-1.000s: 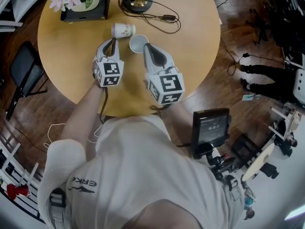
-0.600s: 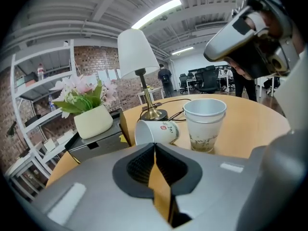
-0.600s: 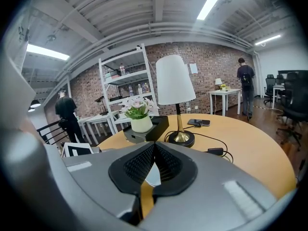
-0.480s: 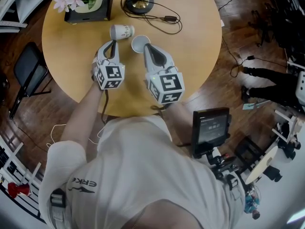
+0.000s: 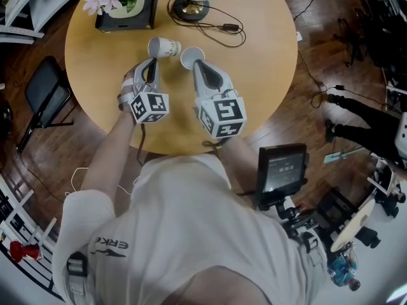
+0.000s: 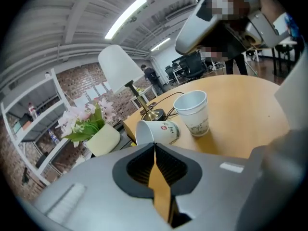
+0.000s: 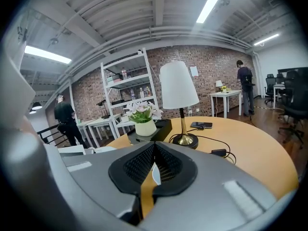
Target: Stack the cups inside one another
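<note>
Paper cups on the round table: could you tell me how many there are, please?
2: the tipped paper cup lies on its side; the upright paper cup stands just right of it. More may be nested inside.

On the round counter (image 5: 267, 75), the tipped cup (image 5: 163, 47) lay on its side. The upright cup (image 5: 192, 58) stood just beside it at 4 o'clock. The lamp base (image 5: 189, 7) stood at 12 o'clock from the upright cup, with the cable (image 5: 224, 28) at 1 o'clock. The flower pot (image 5: 130, 6) sat on a box (image 5: 109, 23) at 11 o'clock from the tipped cup. The left tool (image 5: 151, 63) lay at 6 o'clock from the tipped cup, and the right tool (image 5: 196, 63) at 6 o'clock from the upright one. A chair (image 5: 44, 97) stood on the floor at 9 o'clock, off the counter.
</note>
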